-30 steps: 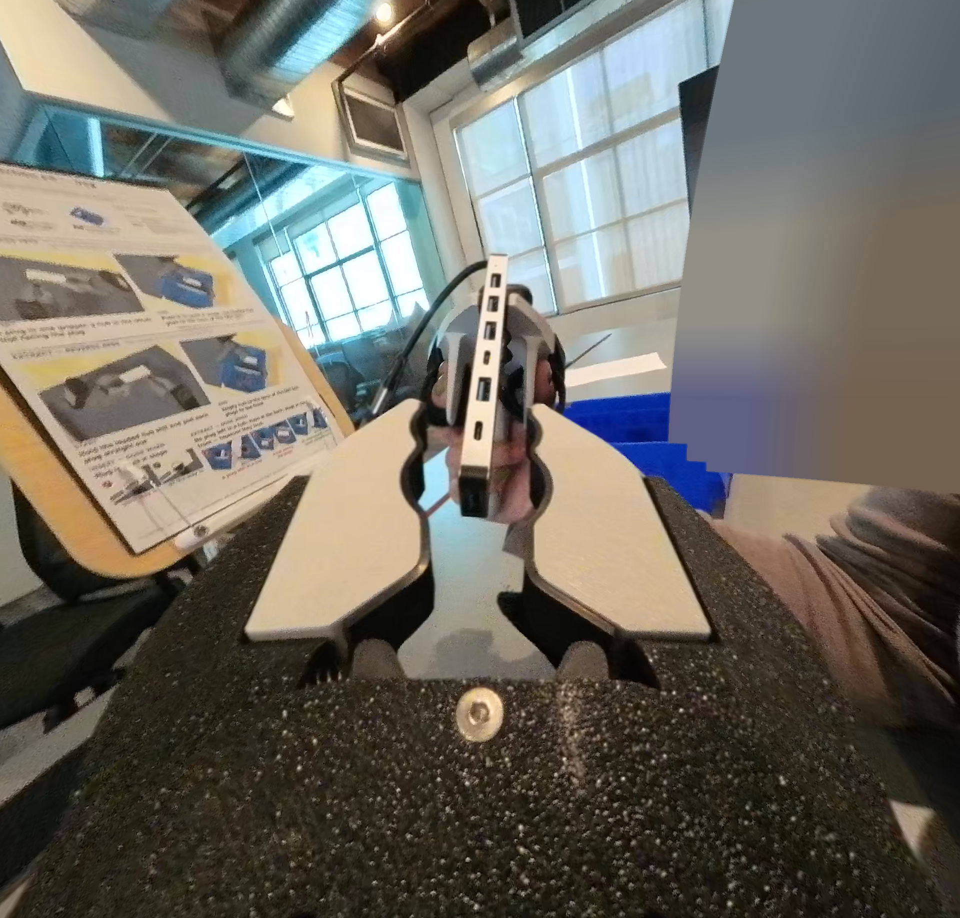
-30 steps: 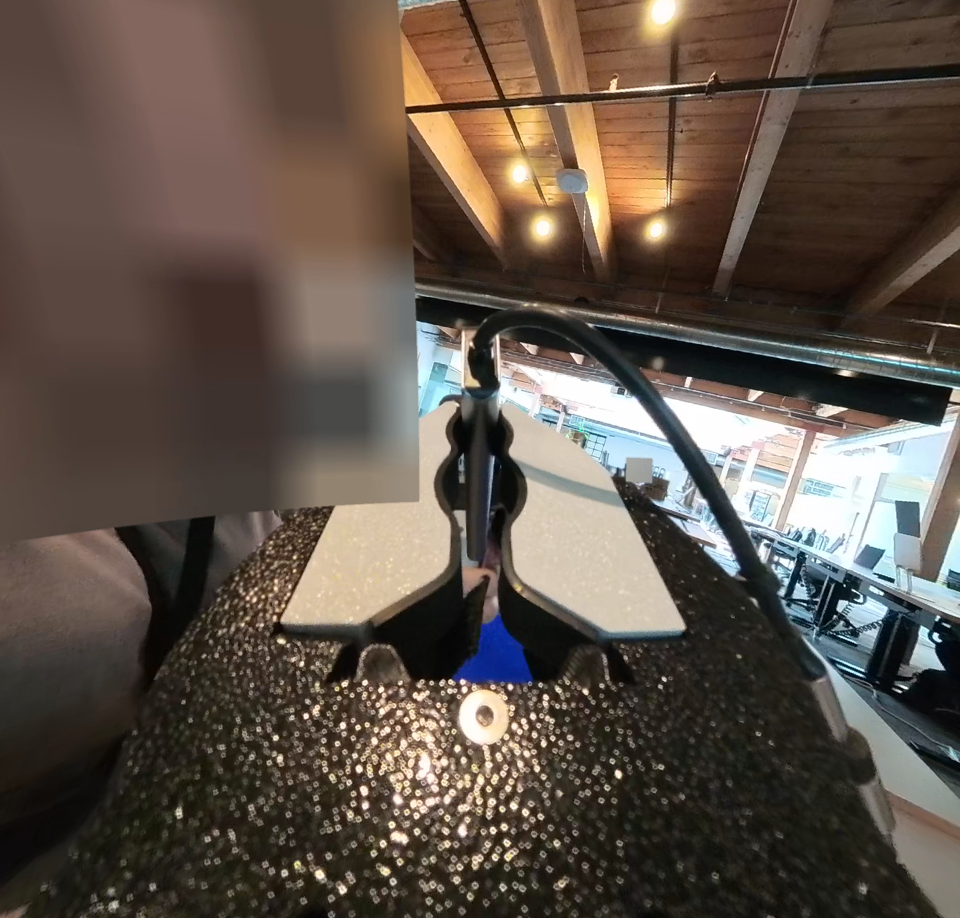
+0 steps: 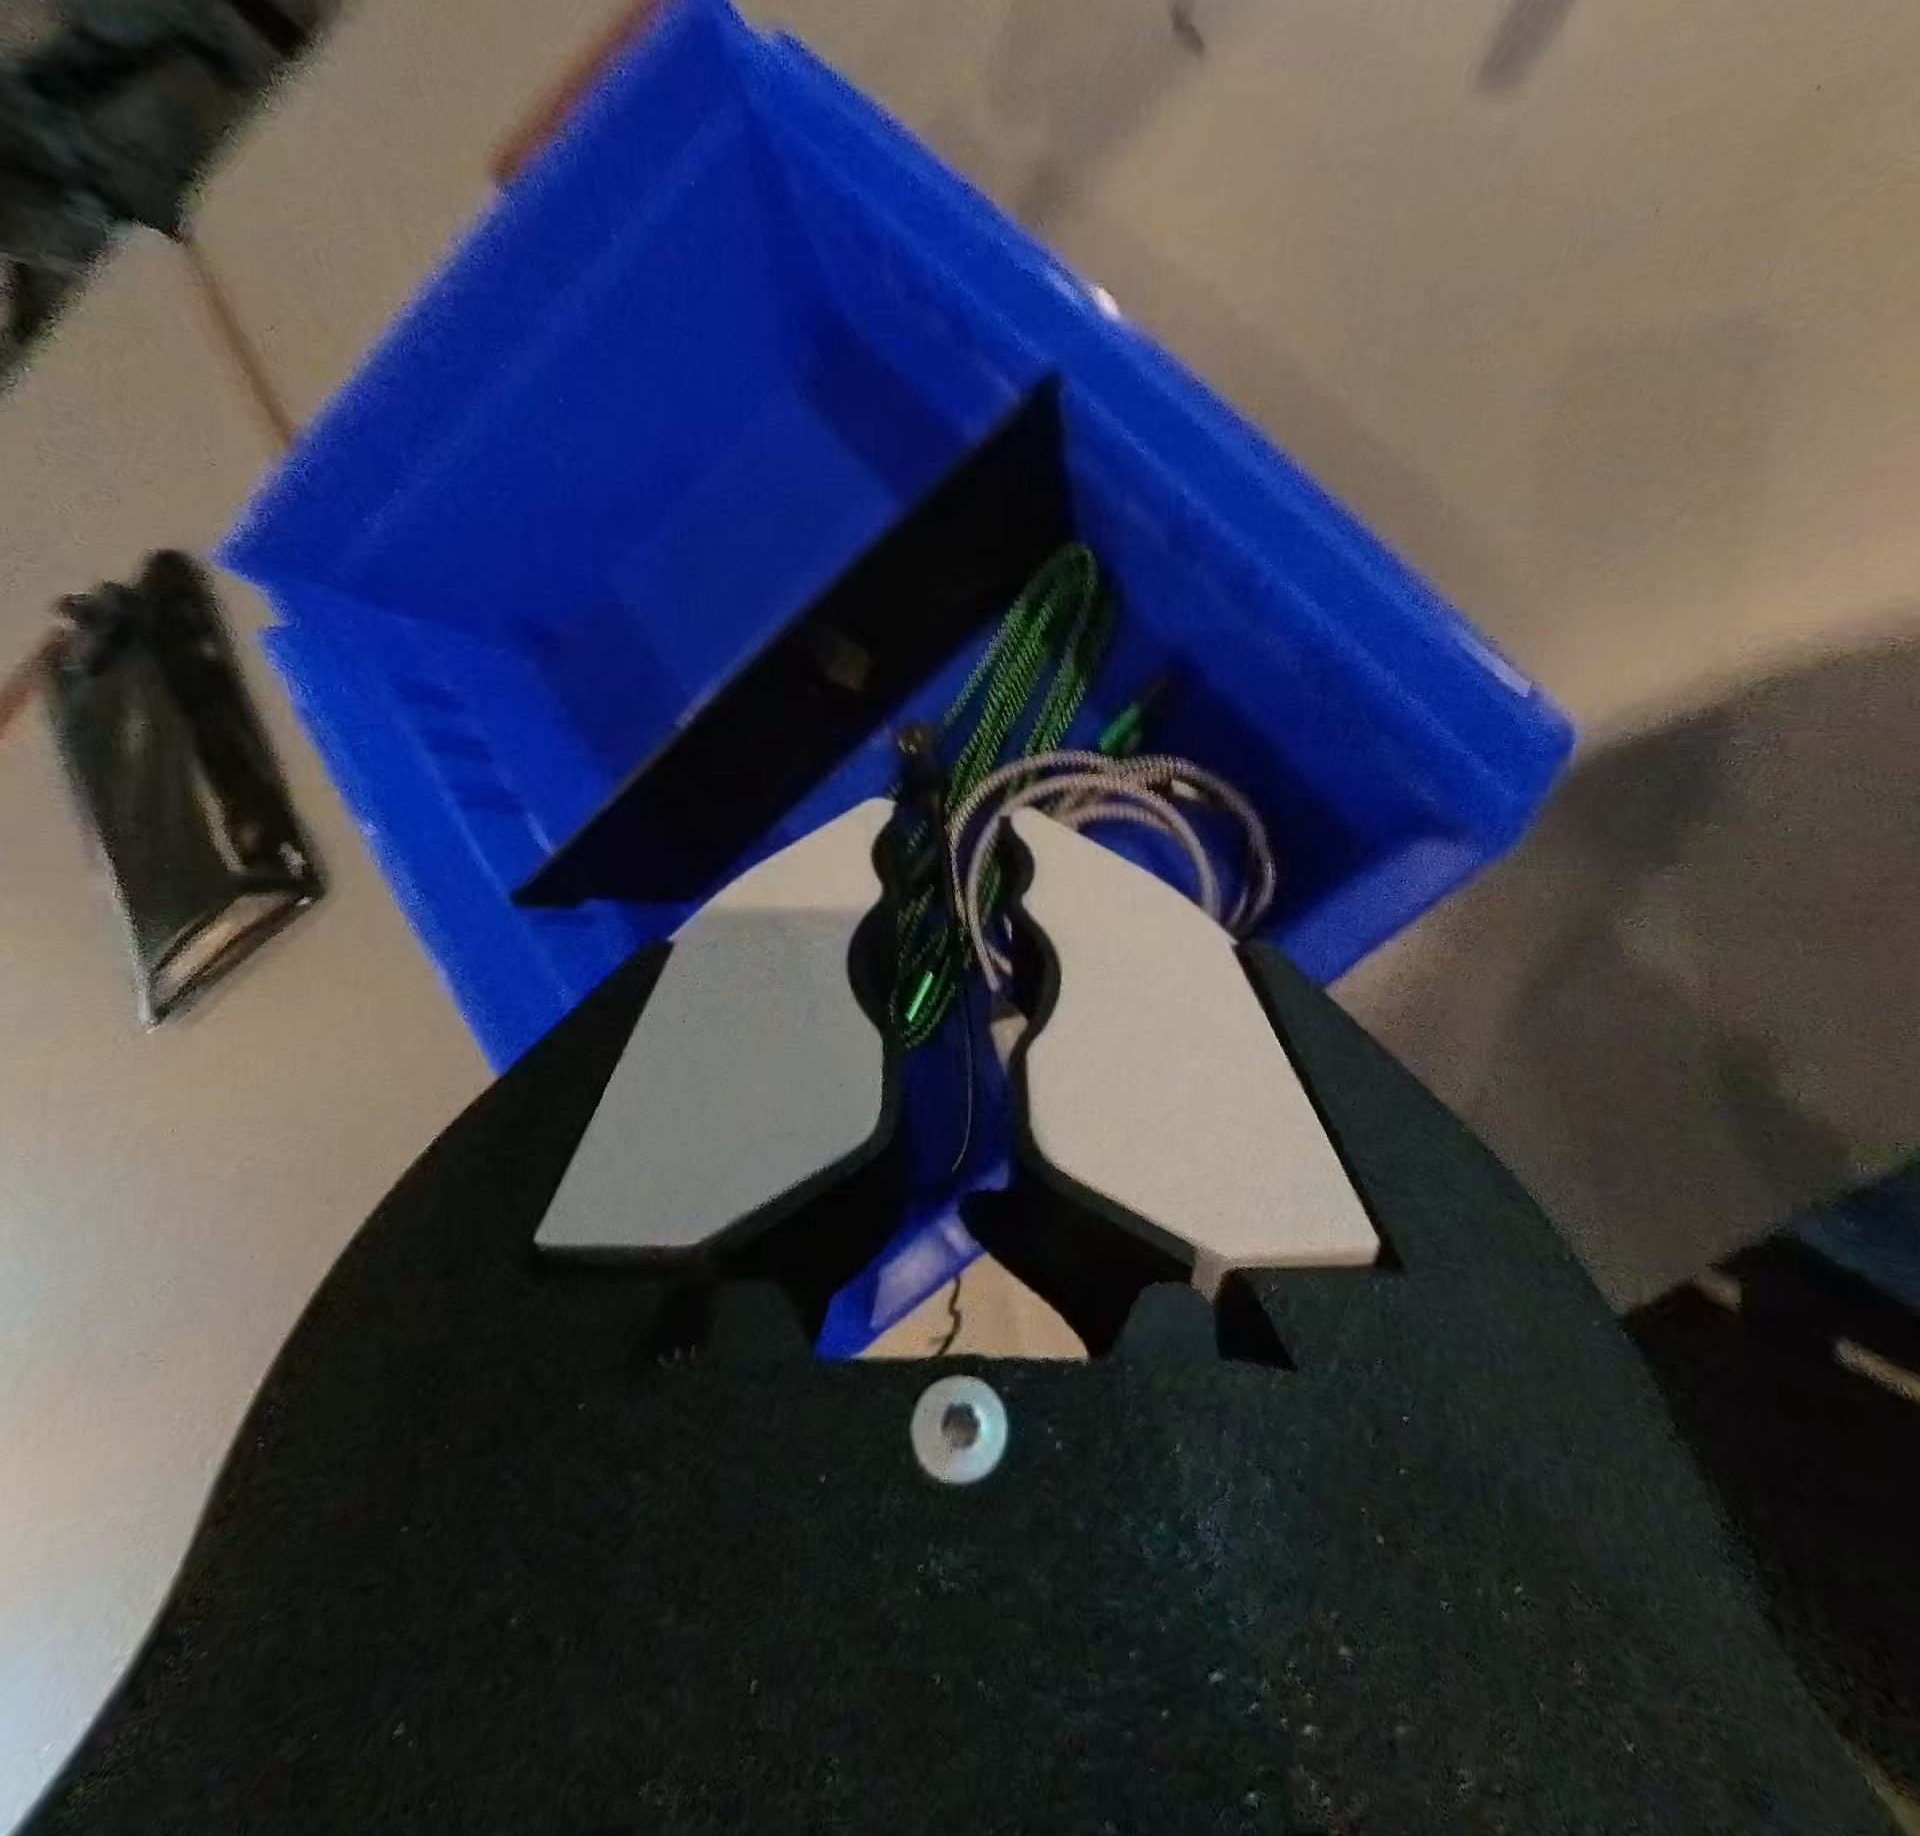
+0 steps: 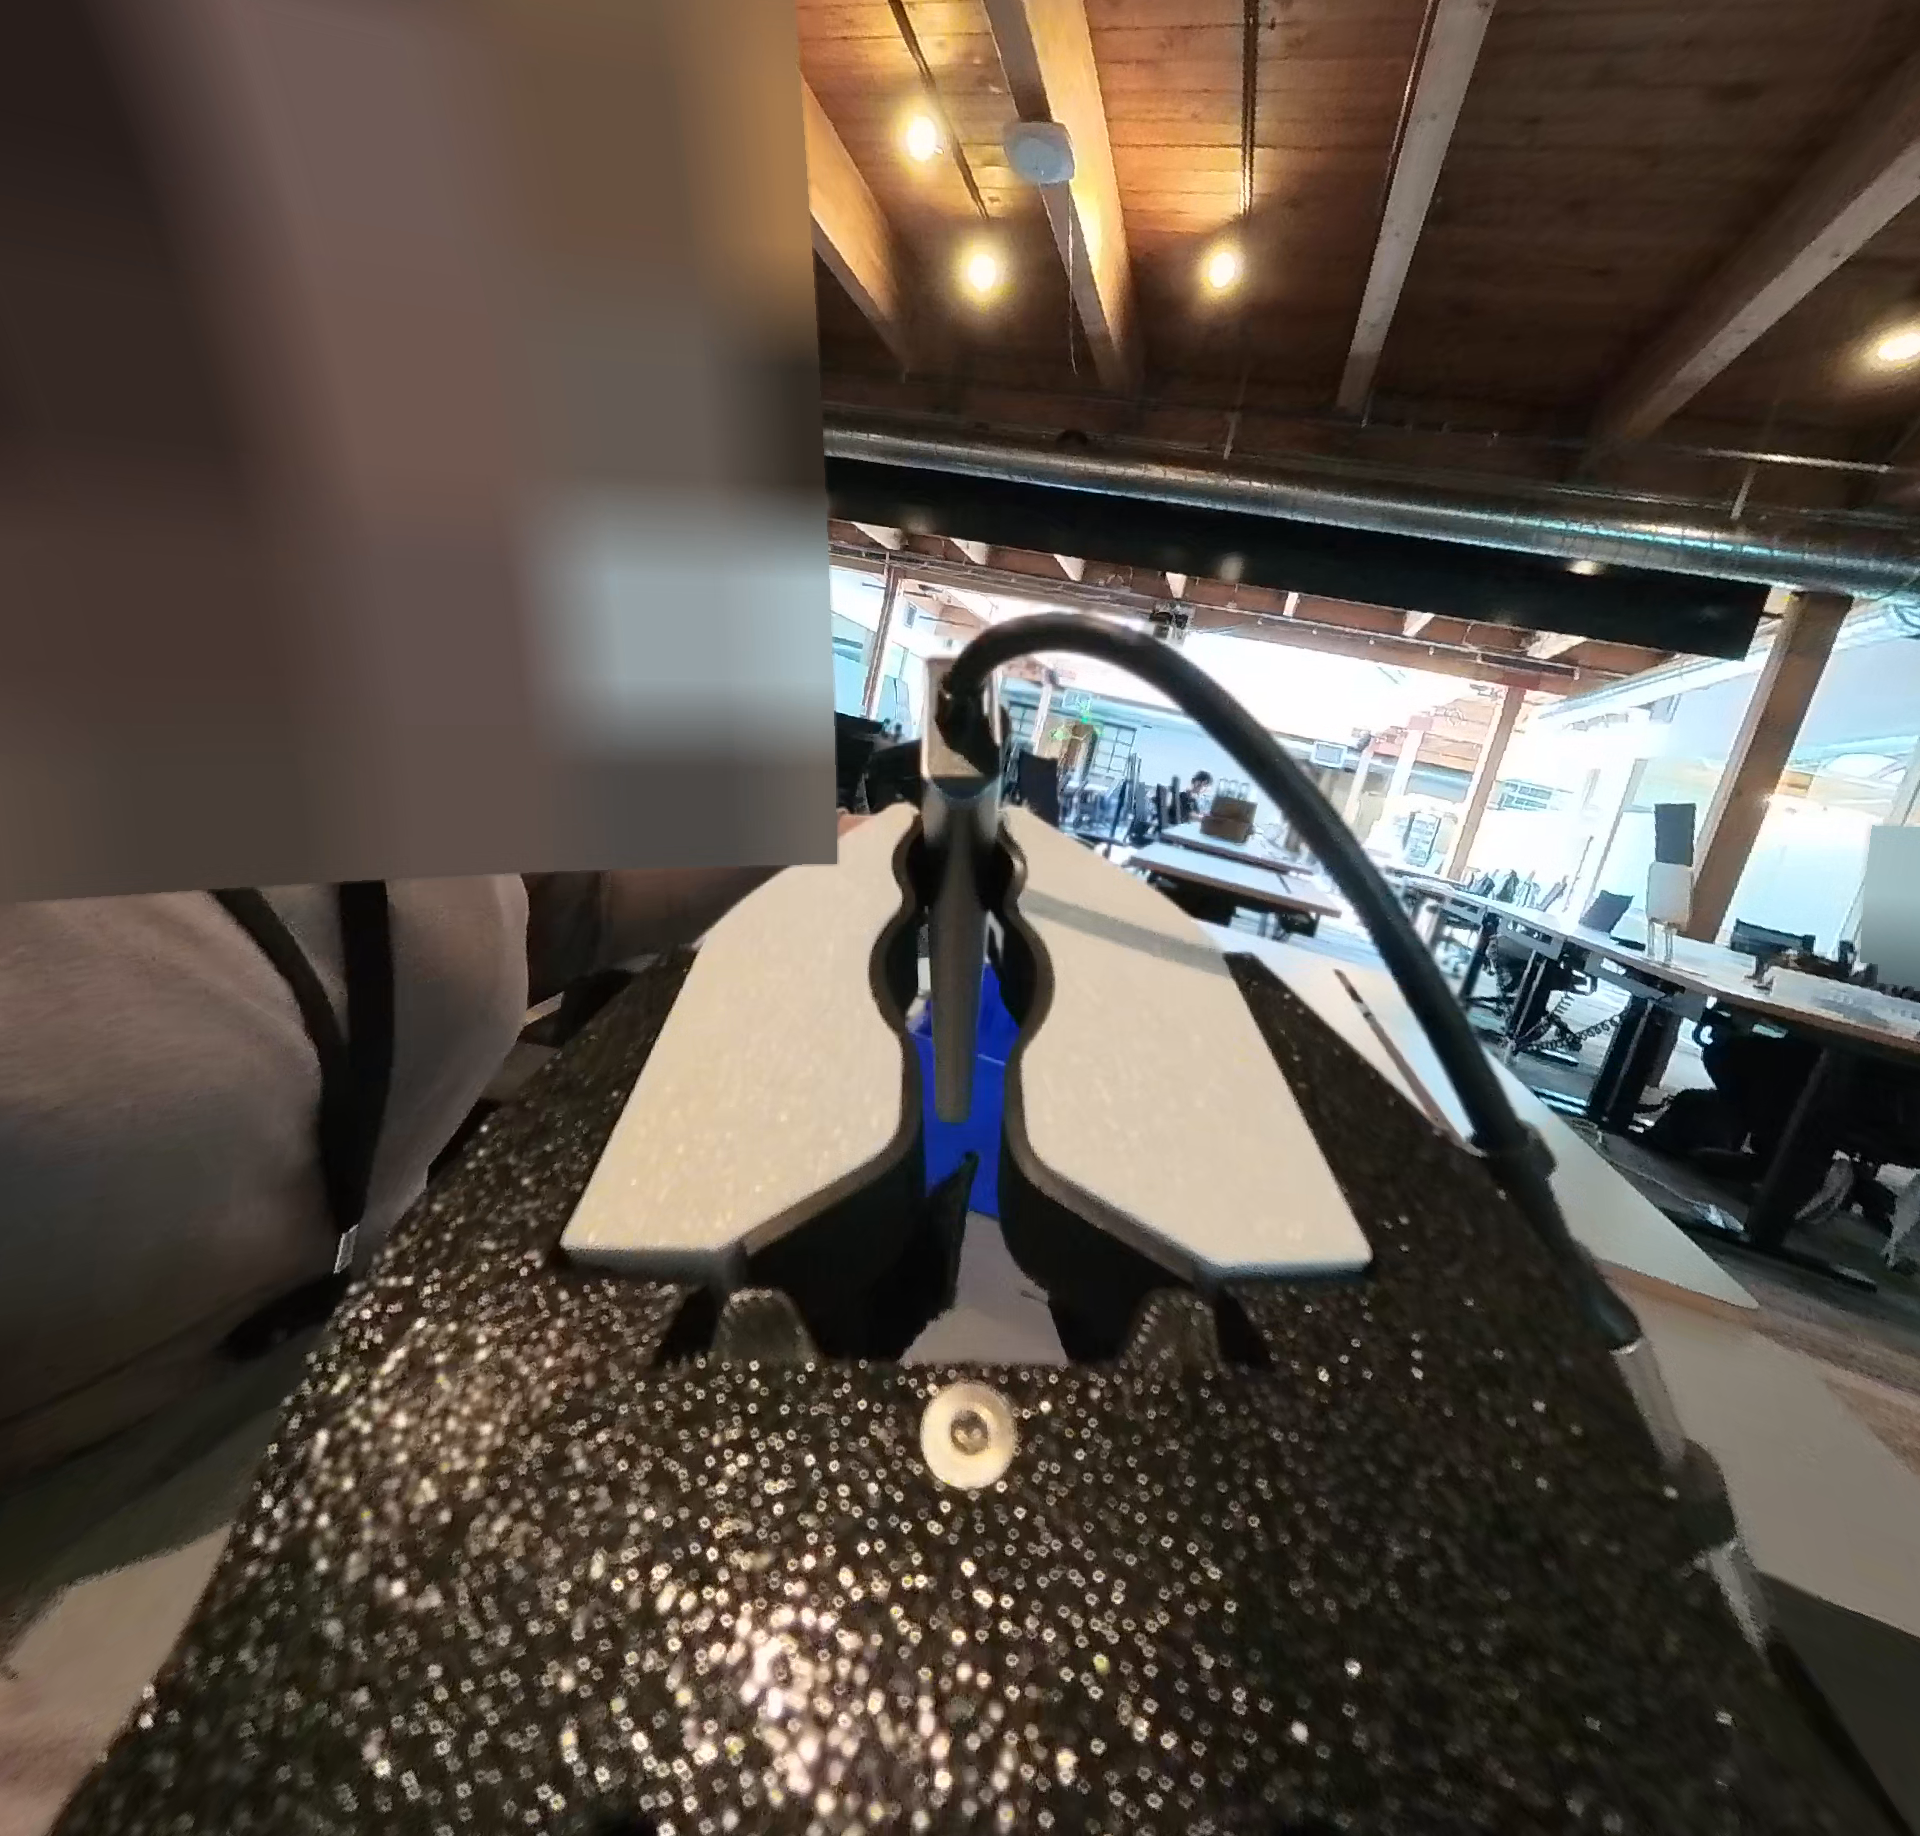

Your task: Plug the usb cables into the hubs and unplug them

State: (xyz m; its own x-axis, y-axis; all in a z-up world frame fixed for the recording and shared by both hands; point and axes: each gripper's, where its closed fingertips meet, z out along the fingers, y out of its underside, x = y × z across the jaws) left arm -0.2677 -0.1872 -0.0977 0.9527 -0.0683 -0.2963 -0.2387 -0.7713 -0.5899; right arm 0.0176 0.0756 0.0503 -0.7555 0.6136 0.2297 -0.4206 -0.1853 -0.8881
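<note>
My left gripper (image 3: 951, 830) points down into a blue bin (image 3: 623, 456) on the table, its jaws a narrow gap apart and holding nothing I can make out. Behind the bin's black divider (image 3: 831, 664) lie a green-black braided cable (image 3: 1029, 643), a pale braided cable (image 3: 1143, 773) and a thin black cable (image 3: 964, 1080) seen through the gap. The view is motion-blurred. My right gripper (image 4: 961, 830) is shut on a grey USB hub (image 4: 956, 976), held edge-on and raised. The hub's black lead (image 4: 1299, 820) arches right and down over the gripper body.
A black flat object (image 3: 187, 778) lies on the beige table (image 3: 1351, 176) left of the bin. The person's grey clothing (image 4: 156, 1111) is close on the right gripper's left. Office desks (image 4: 1662, 976) stand far behind. Some 40 cm of space lies between my two pairs of fingers.
My left gripper has swung from pointing up at the hub to pointing down into the blue bin, and its jaws have narrowed. The right gripper still holds the hub, tilted slightly lower.
</note>
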